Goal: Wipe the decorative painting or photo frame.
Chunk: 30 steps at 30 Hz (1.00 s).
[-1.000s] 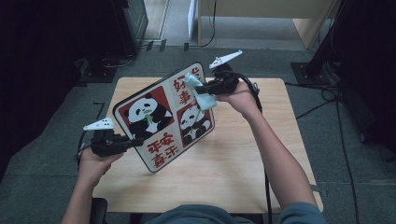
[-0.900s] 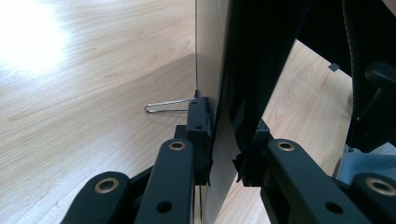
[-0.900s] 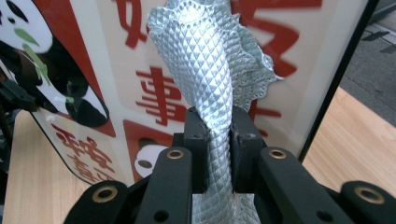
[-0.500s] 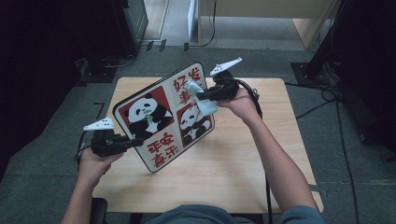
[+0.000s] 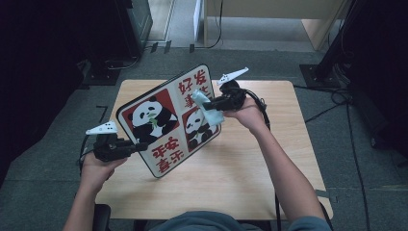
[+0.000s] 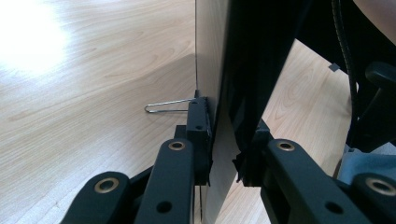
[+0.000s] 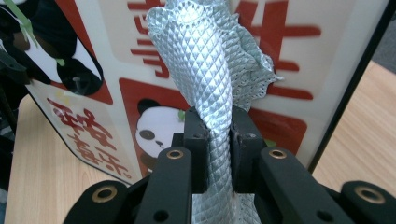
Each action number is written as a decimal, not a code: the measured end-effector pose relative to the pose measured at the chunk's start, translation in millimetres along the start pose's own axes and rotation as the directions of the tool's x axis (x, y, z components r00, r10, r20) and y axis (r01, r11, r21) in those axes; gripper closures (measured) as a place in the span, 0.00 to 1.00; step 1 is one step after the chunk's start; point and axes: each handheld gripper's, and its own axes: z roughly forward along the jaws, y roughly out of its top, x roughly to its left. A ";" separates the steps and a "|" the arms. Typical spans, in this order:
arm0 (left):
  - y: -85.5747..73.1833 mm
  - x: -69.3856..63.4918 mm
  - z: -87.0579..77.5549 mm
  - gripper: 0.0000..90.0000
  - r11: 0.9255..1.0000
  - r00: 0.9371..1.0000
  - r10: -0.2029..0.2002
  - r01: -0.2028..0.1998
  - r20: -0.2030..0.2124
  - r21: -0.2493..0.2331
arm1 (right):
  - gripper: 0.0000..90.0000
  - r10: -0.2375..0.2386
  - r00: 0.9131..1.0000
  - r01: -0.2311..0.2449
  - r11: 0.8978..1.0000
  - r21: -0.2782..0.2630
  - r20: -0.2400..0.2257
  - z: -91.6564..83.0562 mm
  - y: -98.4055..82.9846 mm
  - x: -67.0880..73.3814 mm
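The panda board (image 5: 166, 120) stands tilted on edge above the table (image 5: 250, 183), its printed face turned toward the person's right, its long axis running from near-left to far-right. The left hand-held gripper (image 5: 137, 146) pinches its near-left edge. The right hand-held gripper (image 5: 211, 103) — clamped on a silvery cloth (image 7: 210, 60) — lies just right of that face, cloth against the print, so wiping runs along it.
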 end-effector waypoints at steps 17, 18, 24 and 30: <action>-0.1 0.5 -0.1 0.88 1.000 1.000 -0.004 0.004 0.004 -0.001 | 0.89 0.023 1.000 -0.022 0.999 0.026 -0.011 9.2 -22.4 -3.5; -0.1 0.5 -0.1 0.88 1.000 1.000 -0.004 0.004 0.004 -0.001 | 0.89 0.025 1.000 -0.025 0.999 0.028 -0.011 10.0 -24.4 -3.9; -0.1 0.8 -0.1 0.88 1.000 1.000 -0.005 0.005 0.006 -0.001 | 0.89 0.045 0.999 -0.044 0.997 0.063 -0.011 13.2 -32.5 -6.2; -0.1 0.9 -0.1 0.88 1.000 1.000 -0.007 0.007 0.007 -0.001 | 0.89 0.050 0.999 -0.049 0.997 0.057 -0.012 16.5 -39.9 -6.5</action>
